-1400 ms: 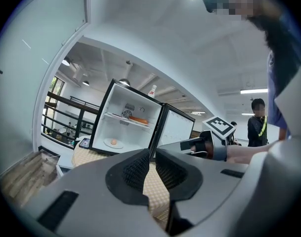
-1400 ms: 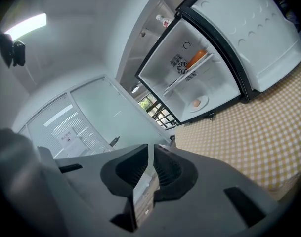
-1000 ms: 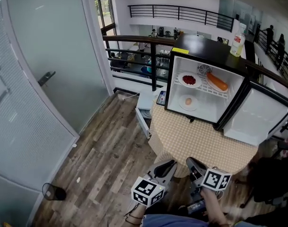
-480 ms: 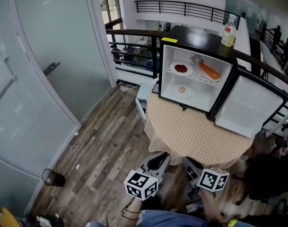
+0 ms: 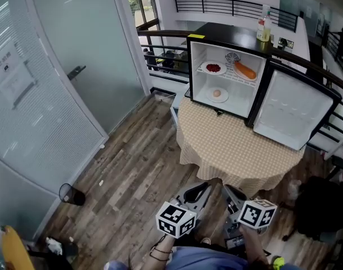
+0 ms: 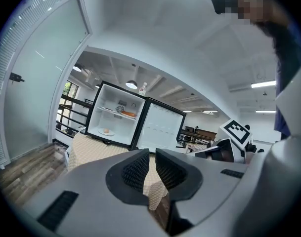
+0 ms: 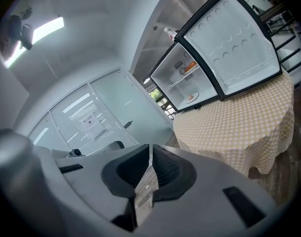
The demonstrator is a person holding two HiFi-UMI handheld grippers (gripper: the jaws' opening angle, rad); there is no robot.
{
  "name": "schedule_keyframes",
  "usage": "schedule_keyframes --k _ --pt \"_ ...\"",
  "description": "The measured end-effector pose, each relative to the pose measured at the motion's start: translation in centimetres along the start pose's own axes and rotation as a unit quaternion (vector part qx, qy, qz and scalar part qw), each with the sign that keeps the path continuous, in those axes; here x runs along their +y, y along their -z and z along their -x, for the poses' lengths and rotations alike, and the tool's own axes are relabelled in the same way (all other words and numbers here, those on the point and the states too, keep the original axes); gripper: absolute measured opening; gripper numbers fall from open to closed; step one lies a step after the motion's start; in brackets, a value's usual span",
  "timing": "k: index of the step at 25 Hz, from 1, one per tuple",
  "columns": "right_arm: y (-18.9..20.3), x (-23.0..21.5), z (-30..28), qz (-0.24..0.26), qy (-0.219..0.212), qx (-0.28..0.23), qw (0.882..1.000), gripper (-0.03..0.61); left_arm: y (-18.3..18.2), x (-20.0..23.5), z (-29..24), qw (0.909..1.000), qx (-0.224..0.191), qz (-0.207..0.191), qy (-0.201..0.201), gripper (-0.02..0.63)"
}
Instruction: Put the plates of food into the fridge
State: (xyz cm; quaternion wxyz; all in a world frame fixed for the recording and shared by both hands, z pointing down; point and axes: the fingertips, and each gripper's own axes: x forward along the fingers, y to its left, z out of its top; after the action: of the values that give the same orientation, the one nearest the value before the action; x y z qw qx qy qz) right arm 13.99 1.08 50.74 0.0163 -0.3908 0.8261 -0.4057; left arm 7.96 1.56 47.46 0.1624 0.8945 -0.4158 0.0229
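Standing open on a round surface [image 5: 239, 151] draped in beige checked cloth, a small black fridge [image 5: 227, 34] is noted. On its wire shelf are a white plate of red food [image 5: 214, 68] and a white plate with long orange piece [image 5: 244, 70]; below is a white plate with pale round piece [image 5: 217, 94]. The yellow label [image 5: 196, 36] on top cannot be read. Left gripper [image 6: 152, 154] fingers are held slightly apart, empty; right gripper [image 7: 150, 149] fingers are pressed together, empty.

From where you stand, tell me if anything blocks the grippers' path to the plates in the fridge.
Nothing visible does. The fridge door stands wide open, and only bare checked tablecloth lies between the left gripper, the right gripper and the plates inside.
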Motion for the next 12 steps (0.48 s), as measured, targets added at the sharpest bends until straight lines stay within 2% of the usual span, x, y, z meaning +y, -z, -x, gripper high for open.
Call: schedule_keyframes --k 6,12 --pt "2.4 0.4 4.2 0.025 -0.004 0.002 1.000 0.035 1.7 -4.2 2.3 0.9999 0.000 -0.010 -0.013 0.049" --pt "4.4 1.2 7.0 0.038 -0.013 0.003 0.999 0.034 3.4 -7.7 3.8 0.9997 0.010 -0.020 -0.007 0.049"
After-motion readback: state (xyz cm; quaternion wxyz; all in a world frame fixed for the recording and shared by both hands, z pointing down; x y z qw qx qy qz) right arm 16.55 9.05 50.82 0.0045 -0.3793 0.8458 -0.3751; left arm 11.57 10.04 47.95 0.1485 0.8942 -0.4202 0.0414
